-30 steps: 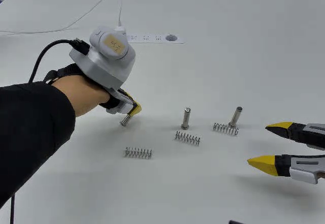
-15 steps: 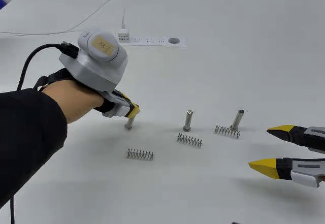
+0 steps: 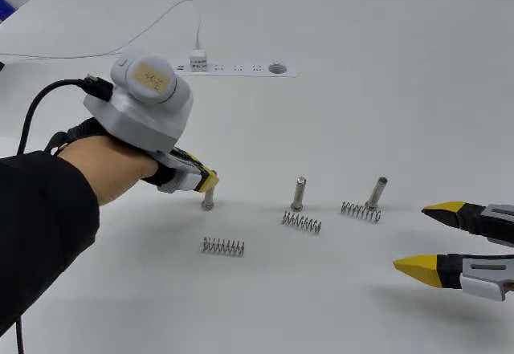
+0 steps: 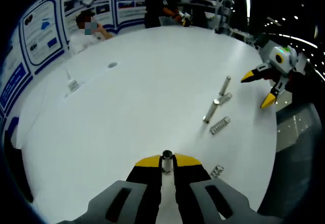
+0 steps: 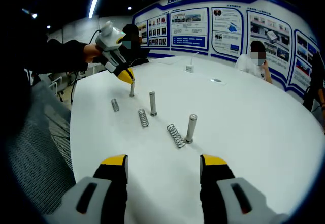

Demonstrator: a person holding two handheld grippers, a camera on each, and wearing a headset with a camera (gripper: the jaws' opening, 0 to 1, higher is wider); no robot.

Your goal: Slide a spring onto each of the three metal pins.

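Pinching the top of the left pin (image 3: 209,201) between nearly shut jaws, my left gripper (image 4: 166,161) steadies it upright on the table (image 3: 385,81). My right gripper (image 3: 421,238) hangs wide open and empty, well apart from the parts. The first spring (image 3: 223,247) lies near the left pin, the second spring (image 3: 302,223) just beside the middle pin (image 3: 299,193), and the third spring (image 3: 360,211) at the foot of the right pin (image 3: 377,193). None is threaded on, so I judge all three are left to do.

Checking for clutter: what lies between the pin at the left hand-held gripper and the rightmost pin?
In the head view the middle pin stands between the gripped pin and the rightmost pin, with a spring lying just in front of it.
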